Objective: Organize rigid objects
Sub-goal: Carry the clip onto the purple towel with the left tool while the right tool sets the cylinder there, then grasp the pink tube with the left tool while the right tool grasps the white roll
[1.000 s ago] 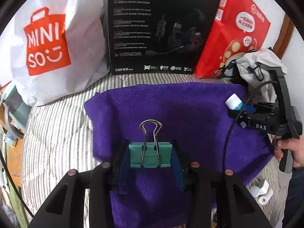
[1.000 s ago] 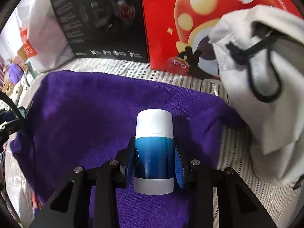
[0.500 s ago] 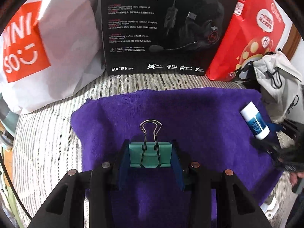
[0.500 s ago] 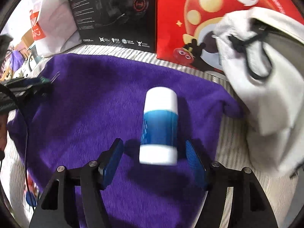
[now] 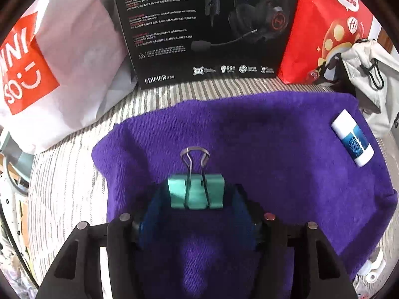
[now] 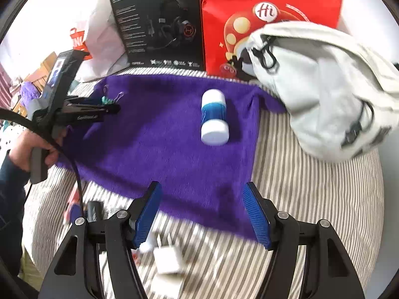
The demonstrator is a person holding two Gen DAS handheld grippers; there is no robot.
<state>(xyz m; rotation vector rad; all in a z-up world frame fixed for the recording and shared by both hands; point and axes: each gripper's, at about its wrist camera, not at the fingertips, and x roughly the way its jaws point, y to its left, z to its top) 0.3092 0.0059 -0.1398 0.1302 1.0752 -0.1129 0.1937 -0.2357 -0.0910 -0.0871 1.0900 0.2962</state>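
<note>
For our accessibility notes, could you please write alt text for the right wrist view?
The right claw hangs open above the near edge of a purple towel, where a blue-and-white tube lies alone. At left, a hand holds the left claw, which grips a green binder clip. Small white items lie blurred on the striped sheet.

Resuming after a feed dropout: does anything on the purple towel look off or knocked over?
Nothing looks damaged. The blue-and-white tube lies on its side near the purple towel's right edge, clear of the open right gripper.
</note>
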